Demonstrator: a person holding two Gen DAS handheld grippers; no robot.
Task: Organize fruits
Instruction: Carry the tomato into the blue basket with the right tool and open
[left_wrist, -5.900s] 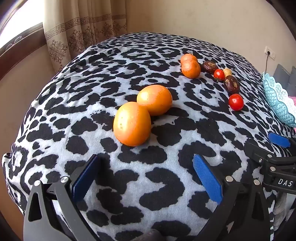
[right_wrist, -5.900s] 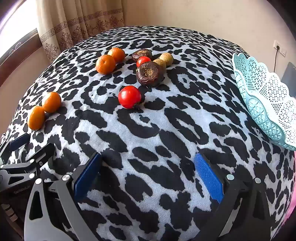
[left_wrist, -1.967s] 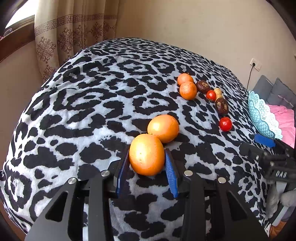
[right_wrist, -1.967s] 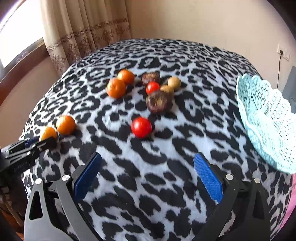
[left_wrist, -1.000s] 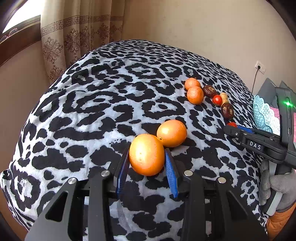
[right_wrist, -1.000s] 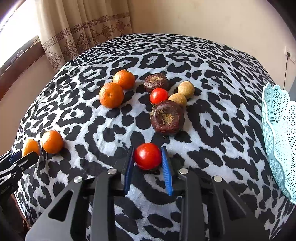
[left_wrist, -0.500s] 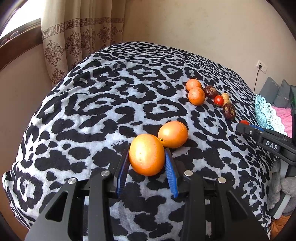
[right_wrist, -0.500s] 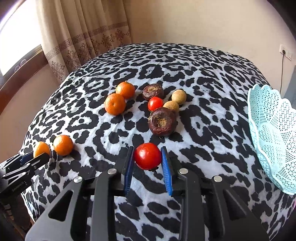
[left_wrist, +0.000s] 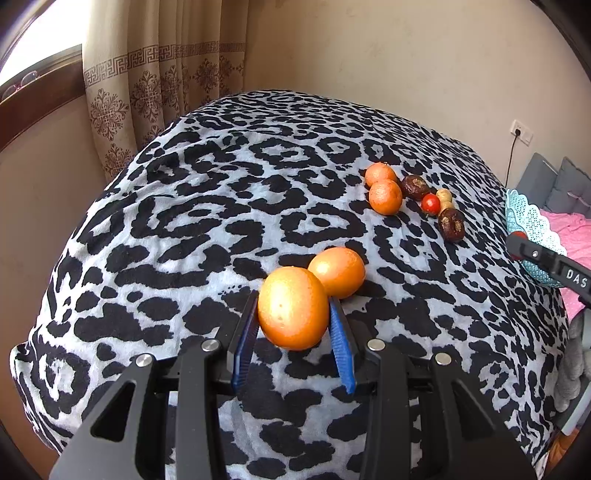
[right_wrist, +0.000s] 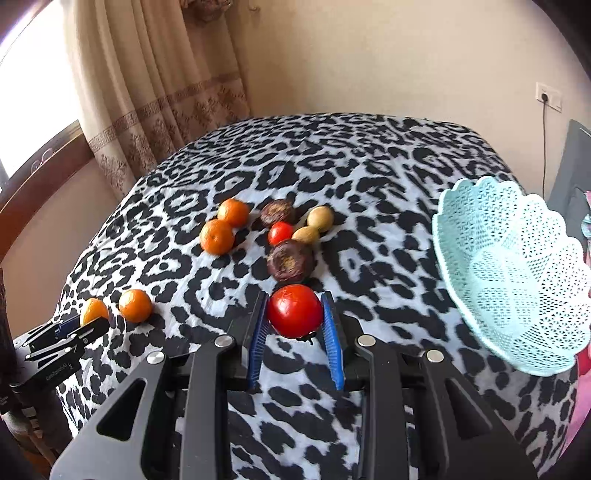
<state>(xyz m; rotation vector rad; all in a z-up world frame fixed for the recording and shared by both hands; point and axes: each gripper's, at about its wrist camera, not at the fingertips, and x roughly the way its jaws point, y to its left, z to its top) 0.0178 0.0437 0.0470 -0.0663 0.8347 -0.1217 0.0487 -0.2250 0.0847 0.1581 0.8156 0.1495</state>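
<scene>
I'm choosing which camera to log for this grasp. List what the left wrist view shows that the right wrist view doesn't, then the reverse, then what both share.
Only the left wrist view shows the left gripper shut on an orange from close up, and a pink bedspread.

Only the right wrist view shows the right gripper shut on a large tomato, and the whole inside of the turquoise basket.

Both share the leopard-print cloth, the two tangerines, two dark brown fruits, small tomato and two tan fruits.
</scene>
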